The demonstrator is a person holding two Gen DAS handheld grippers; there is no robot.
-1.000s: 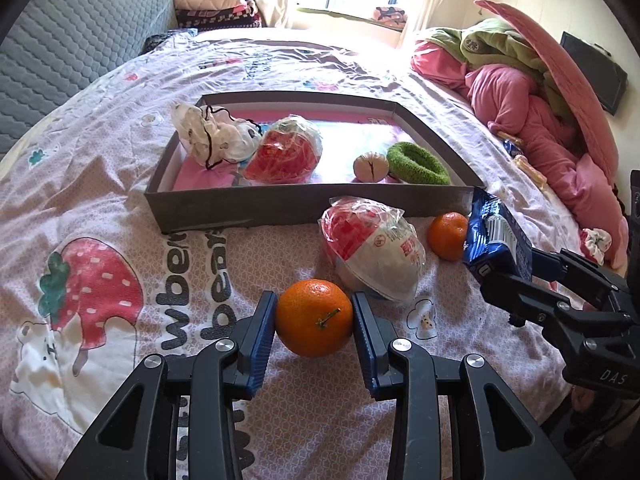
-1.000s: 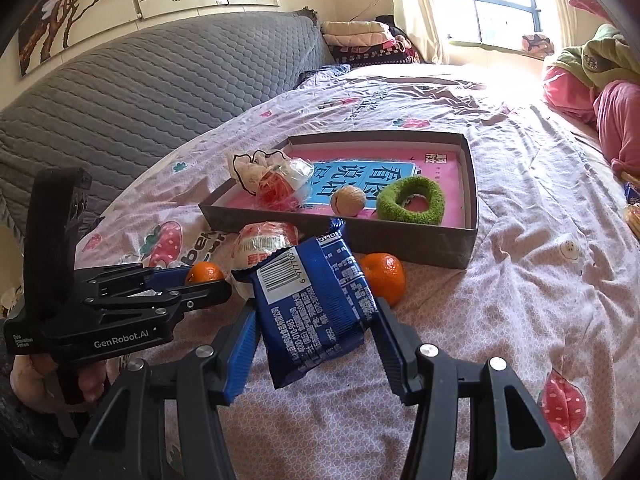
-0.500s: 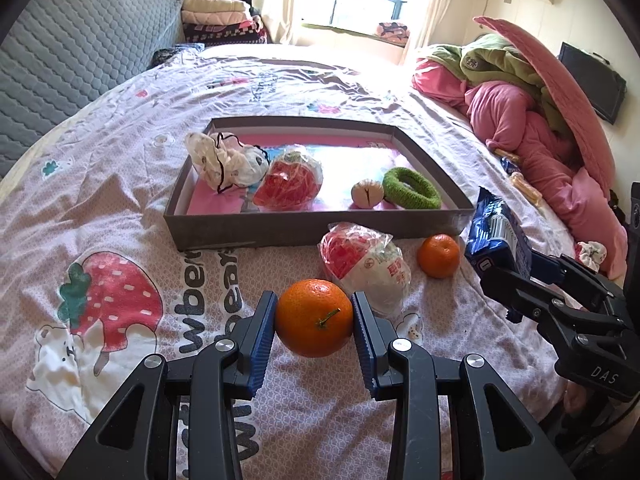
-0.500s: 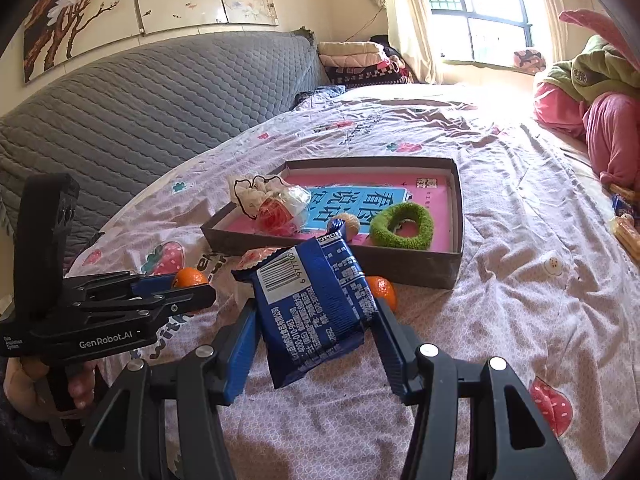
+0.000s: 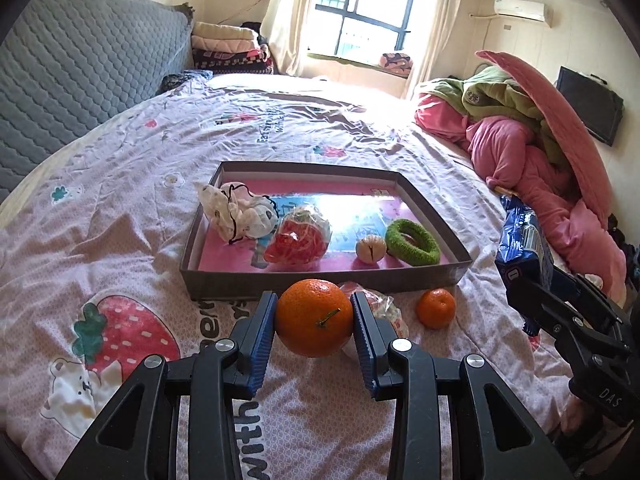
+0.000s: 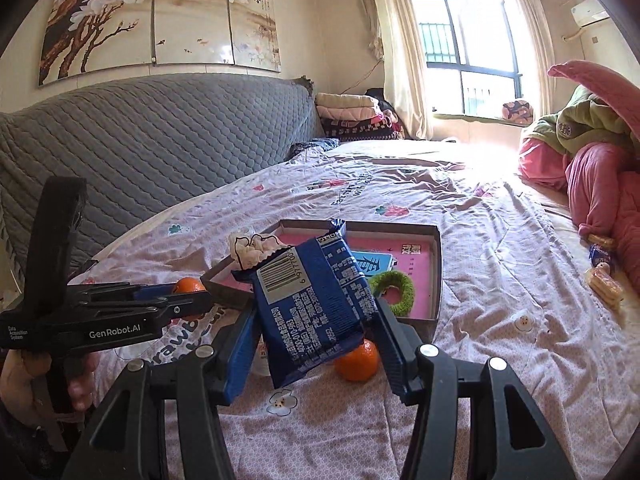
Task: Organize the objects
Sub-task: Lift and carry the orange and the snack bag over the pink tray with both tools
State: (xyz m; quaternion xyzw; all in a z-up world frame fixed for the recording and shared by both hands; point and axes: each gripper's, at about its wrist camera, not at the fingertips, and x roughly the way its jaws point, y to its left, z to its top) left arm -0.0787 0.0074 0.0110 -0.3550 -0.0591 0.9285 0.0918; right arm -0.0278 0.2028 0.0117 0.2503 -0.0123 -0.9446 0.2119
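Note:
My left gripper (image 5: 314,320) is shut on a large orange (image 5: 314,322), held above the bedspread just in front of the grey tray (image 5: 320,284). My right gripper (image 6: 316,320) is shut on a blue snack packet (image 6: 316,300), lifted off the bed; the same packet (image 5: 524,240) shows at the right edge of the left wrist view. In the tray lie a white cloth bundle (image 5: 236,212), a red bagged item (image 5: 298,236), a walnut (image 5: 371,249) and a green ring (image 5: 412,242). A small orange (image 5: 436,308) and a bagged snack (image 5: 386,308) rest on the bed.
A grey quilted headboard (image 6: 140,152) rises on the left. Pink and green bedding (image 5: 532,148) is heaped at the right. More small snacks (image 6: 604,276) lie near that heap. A hand (image 6: 24,384) grips the left tool's handle.
Both grippers have risen with their loads and tilted up, so the tray and bed sit lower and farther in both views. Neither grip has changed.

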